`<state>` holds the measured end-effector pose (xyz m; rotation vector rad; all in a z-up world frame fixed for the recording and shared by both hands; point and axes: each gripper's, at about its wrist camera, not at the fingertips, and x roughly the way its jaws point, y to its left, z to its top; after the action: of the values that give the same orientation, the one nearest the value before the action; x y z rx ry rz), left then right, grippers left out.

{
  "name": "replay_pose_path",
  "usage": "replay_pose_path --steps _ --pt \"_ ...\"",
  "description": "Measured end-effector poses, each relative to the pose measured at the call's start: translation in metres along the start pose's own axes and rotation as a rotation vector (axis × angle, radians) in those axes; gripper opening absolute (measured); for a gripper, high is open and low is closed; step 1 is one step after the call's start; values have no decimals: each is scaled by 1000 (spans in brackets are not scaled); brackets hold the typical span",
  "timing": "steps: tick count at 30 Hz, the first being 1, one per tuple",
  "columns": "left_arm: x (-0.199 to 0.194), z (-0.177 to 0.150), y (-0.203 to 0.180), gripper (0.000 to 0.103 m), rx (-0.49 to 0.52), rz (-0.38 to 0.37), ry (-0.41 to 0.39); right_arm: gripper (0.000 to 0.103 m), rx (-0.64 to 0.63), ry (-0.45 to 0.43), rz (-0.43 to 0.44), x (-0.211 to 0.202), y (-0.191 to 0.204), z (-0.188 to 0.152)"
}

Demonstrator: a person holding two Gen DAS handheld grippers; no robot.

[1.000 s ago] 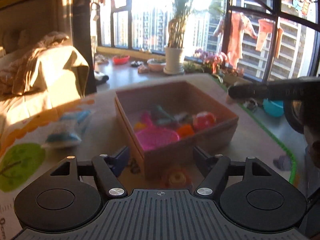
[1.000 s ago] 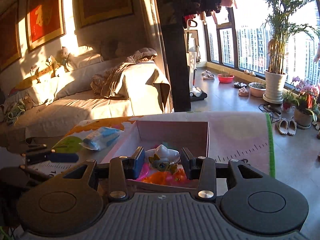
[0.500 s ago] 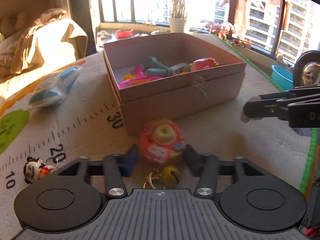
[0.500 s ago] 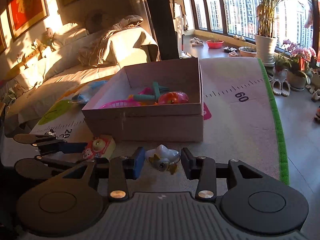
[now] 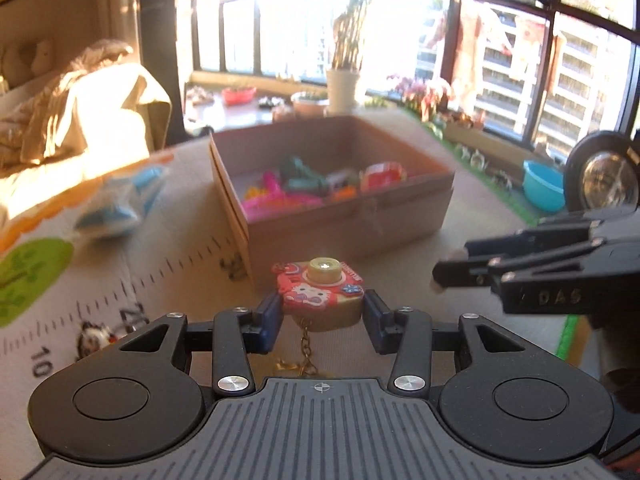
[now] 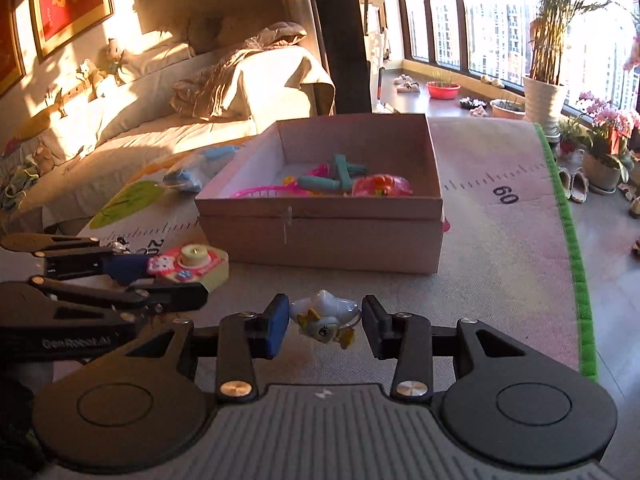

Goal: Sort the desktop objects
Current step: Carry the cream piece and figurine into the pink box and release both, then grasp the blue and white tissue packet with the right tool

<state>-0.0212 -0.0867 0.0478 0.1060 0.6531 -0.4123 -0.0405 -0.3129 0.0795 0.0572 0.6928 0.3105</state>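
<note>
My left gripper (image 5: pixel 320 312) is shut on a red toy camera keychain (image 5: pixel 320 290), lifted off the mat, its chain and bell hanging below; it also shows in the right wrist view (image 6: pixel 188 266). My right gripper (image 6: pixel 325 322) is shut on a small white duck toy (image 6: pixel 325 318), held above the mat. An open cardboard box (image 6: pixel 320 236) with several toys inside stands ahead of both grippers and also shows in the left wrist view (image 5: pixel 344 220).
A blue-white packet (image 5: pixel 120 204) lies left of the box. A small figure keychain (image 5: pixel 94 336) lies on the ruler-printed mat (image 6: pixel 500 248). The mat's green edge (image 6: pixel 568 240) is at the right. A sofa stands behind.
The left gripper has closed on the camera keychain and lifted it. The right gripper has risen with the duck toy and come closer to the box.
</note>
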Motion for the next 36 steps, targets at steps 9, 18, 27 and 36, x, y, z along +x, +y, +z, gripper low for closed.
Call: replay_pose_path --steps 9,18,27,36 --pt "-17 74 3 48 39 53 -208 40 -10 -127 9 -28 -6 36" --pt "72 108 20 49 -14 30 -121 40 -49 -166 -57 12 -16 101" --pt "44 63 43 83 -49 65 -94 41 -68 -4 -60 91 -9 104" --pt "9 -10 67 96 -98 174 4 55 -99 36 -99 94 12 107"
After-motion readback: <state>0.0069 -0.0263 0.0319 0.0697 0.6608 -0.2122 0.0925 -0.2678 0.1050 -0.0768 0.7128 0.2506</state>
